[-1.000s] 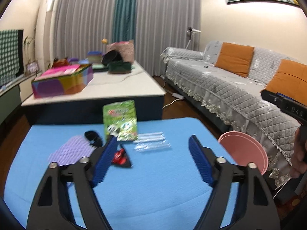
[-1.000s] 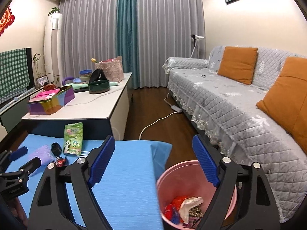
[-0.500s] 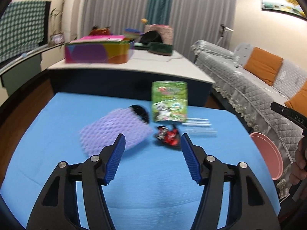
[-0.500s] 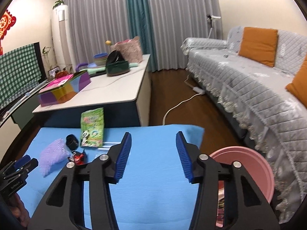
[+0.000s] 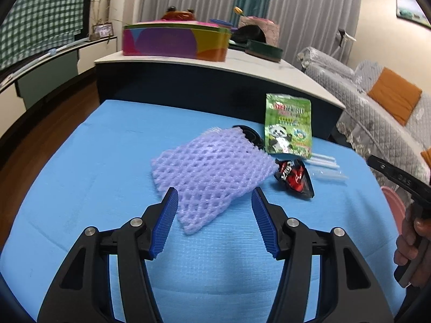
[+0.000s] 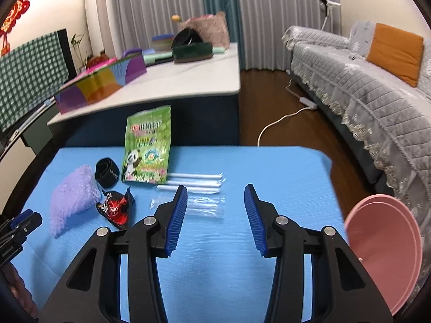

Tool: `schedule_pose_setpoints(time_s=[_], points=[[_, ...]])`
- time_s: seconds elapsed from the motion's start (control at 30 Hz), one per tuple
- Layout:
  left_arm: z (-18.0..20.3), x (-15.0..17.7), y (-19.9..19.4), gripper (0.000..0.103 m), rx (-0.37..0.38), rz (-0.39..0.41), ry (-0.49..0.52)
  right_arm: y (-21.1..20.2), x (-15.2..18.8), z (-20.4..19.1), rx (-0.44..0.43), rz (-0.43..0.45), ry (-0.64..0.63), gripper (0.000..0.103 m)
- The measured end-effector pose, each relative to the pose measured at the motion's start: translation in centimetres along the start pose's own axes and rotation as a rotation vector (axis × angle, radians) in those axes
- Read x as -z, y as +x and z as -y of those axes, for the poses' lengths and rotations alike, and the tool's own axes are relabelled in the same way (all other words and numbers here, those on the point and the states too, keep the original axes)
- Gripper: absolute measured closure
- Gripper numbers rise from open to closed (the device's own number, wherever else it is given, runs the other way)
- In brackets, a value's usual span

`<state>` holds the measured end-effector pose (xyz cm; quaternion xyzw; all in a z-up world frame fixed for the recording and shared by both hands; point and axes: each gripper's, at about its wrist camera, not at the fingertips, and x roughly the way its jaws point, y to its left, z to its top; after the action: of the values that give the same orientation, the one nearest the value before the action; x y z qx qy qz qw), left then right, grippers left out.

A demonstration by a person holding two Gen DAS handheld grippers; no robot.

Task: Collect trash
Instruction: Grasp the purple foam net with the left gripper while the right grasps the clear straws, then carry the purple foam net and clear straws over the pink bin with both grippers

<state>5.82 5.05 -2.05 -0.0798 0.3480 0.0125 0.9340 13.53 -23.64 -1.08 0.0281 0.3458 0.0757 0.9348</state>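
As both hands swing down over the blue table (image 5: 80, 161), their jaws have narrowed, half open and empty. Left gripper (image 5: 214, 204) now frames the purple foam net's (image 5: 212, 167) near corner; right gripper (image 6: 215, 204) nears the clear straw wrappers (image 6: 199, 204), so pickups look imminent

A home living room: quilt-covered sofa (image 6: 358, 86) (orange cushions (image 6: 394, 53)), long curtains (image 6: 269, 13), coffee table (image 6: 175, 80).

Table (image 6: 242, 161) holds all trash toward its left half. Net (image 5: 212, 172) leftmost; band (image 6: 107, 173) just behind it, touching. Packet (image 6: 146, 150) right of band, at far edge. Wrapper (image 6: 116, 207) in front of packet, just right of net. Straws (image 6: 194, 181) right of packet, clear sleeves (image 6: 199, 206) in front of them. Bin (image 6: 382, 253) off table's right side. Counter (image 6: 188, 80) behind table, sofa (image 6: 363, 86) to right.
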Motion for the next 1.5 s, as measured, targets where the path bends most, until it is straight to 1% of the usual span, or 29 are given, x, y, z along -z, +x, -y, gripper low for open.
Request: schedule_pose_setpoints(time_s=[0.03, 0.1, 0.13, 0.17, 0.3, 0.37, 0.6, 0.73, 0.77, 0.83, 0.87, 0.9, 0.93, 0.97, 1.0, 1.03, 1.07, 1.1, 1.13, 1.17, 1.2, 1.3, 1.5], points=[[0.2, 0.1, 0.3, 0.047, -0.004, -0.006, 0.011, 0.6, 0.1, -0.3, -0.004, -0.015, -0.012, 0.057], [0.9, 0.1, 1.1, 0.045, -0.023, -0.028, 0.049, 1.7, 0.2, -0.9, -0.015, -0.045, -0.037, 0.051], [1.1, 0.1, 1.4, 0.043, -0.033, -0.033, 0.062, 2.3, 0.3, -1.2, -0.018, -0.061, -0.059, 0.049], [1.1, 0.1, 1.7, 0.038, -0.042, -0.036, 0.068, 2.7, 0.5, -1.5, -0.015, -0.072, -0.082, 0.047], [0.9, -0.3, 2.9, 0.038, -0.059, -0.065, 0.058, 3.8, 0.7, -2.9, -0.009, -0.096, -0.168, 0.04], [0.8, -0.4, 3.5, 0.038, -0.065, -0.079, 0.052, 4.4, 0.8, -3.5, 0.004, -0.106, -0.212, 0.04], [1.2, -0.5, 5.1, 0.038, -0.072, -0.117, 0.057, 6.2, 1.0, -4.1, 0.012, -0.17, -0.271, 0.04], [1.6, -0.6, 5.4, 0.038, -0.072, -0.129, 0.063, 6.5, 1.0, -3.7, -0.016, -0.191, -0.253, 0.04], [1.6, -0.6, 5.5, 0.038, -0.069, -0.132, 0.065, 6.5, 0.9, -3.6, -0.023, -0.194, -0.25, 0.042], [2.0, -0.5, 5.7, 0.038, -0.063, -0.142, 0.077, 6.4, 1.0, -3.6, -0.026, -0.189, -0.257, 0.051], [2.1, -0.4, 5.8, 0.039, -0.062, -0.146, 0.082, 6.3, 1.0, -3.7, -0.032, -0.189, -0.262, 0.061], [2.1, -0.3, 5.8, 0.044, -0.062, -0.151, 0.084, 6.1, 1.1, -3.7, -0.039, -0.193, -0.265, 0.073], [2.1, -0.2, 5.9, 0.046, -0.062, -0.156, 0.081, 6.0, 1.2, -3.8, -0.047, -0.197, -0.274, 0.078], [2.0, -0.2, 5.9, 0.05, -0.062, -0.16, 0.075, 5.9, 1.3, -3.9, -0.052, -0.198, -0.279, 0.087], [1.7, -0.3, 5.8, 0.059, -0.058, -0.16, 0.062, 5.7, 1.4, -3.9, -0.057, -0.198, -0.283, 0.092], [1.5, -0.3, 5.7, 0.064, -0.054, -0.162, 0.051, 5.4, 1.5, -4.0, -0.067, -0.199, -0.287, 0.095], [1.3, -0.3, 5.6, 0.07, -0.047, -0.164, 0.041, 5.2, 1.6, -4.1, -0.074, -0.201, -0.288, 0.098], [1.1, -0.4, 5.4, 0.078, -0.027, -0.167, 0.023, 4.9, 1.6, -4.1, -0.079, -0.2, -0.29, 0.1], [1.0, -0.4, 5.3, 0.081, -0.018, -0.167, 0.017, 4.5, 1.6, -4.2, -0.086, -0.197, -0.292, 0.101], [1.0, -0.4, 5.2, 0.091, -0.011, -0.163, 0.014, 4.2, 1.7, -4.2, -0.09, -0.195, -0.292, 0.102], [1.0, -0.3, 5.1, 0.093, -0.005, -0.163, 0.012, 3.8, 1.7, -4.2, -0.095, -0.194, -0.287, 0.102], [1.2, -0.3, 4.4, 0.093, 0.012, -0.151, 0.005, 2.3, 1.8, -3.9, -0.113, -0.185, -0.26, 0.102], [2.4, -0.4, 2.6, 0.094, 0.034, -0.113, 0.03, -0.6, 1.8, -3.3, -0.135, -0.159, -0.227, 0.102]])
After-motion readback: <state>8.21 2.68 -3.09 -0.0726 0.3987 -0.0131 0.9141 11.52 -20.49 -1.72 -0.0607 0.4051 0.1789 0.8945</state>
